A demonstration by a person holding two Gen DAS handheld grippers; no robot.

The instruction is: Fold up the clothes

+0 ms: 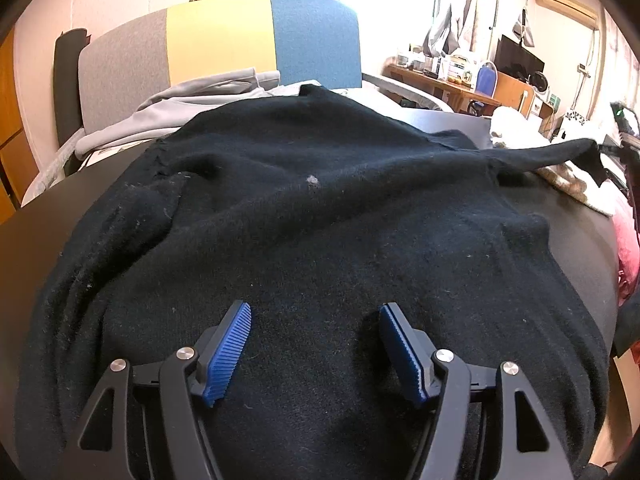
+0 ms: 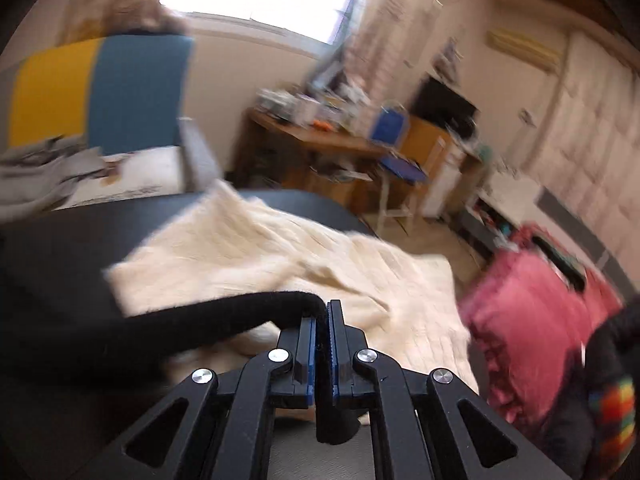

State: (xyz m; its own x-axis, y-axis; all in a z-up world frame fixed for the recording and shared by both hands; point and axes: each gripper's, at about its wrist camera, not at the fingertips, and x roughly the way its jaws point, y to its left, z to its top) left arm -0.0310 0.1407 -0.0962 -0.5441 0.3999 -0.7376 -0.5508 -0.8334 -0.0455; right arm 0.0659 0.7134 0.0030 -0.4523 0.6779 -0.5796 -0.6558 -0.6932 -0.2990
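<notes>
A black knit sweater (image 1: 320,220) lies spread over a dark table (image 1: 36,224). My left gripper (image 1: 315,312) hovers over its lower middle, open, blue pads (image 1: 230,356) wide apart with only flat fabric under them. The sweater's sleeve (image 1: 560,150) stretches out to the right, pulled taut toward the frame edge. In the right wrist view my right gripper (image 2: 322,308) is shut on the black sleeve (image 2: 180,320), whose cloth runs off to the left and hangs below the pads. The picture is motion-blurred.
A cream knit garment (image 2: 300,256) lies on the table under the right gripper. A pink cushion (image 2: 532,320) sits at the right. A grey, yellow and blue headboard (image 1: 224,36) with grey clothing (image 1: 192,100) stands behind. A cluttered wooden desk (image 2: 320,140) fills the far room.
</notes>
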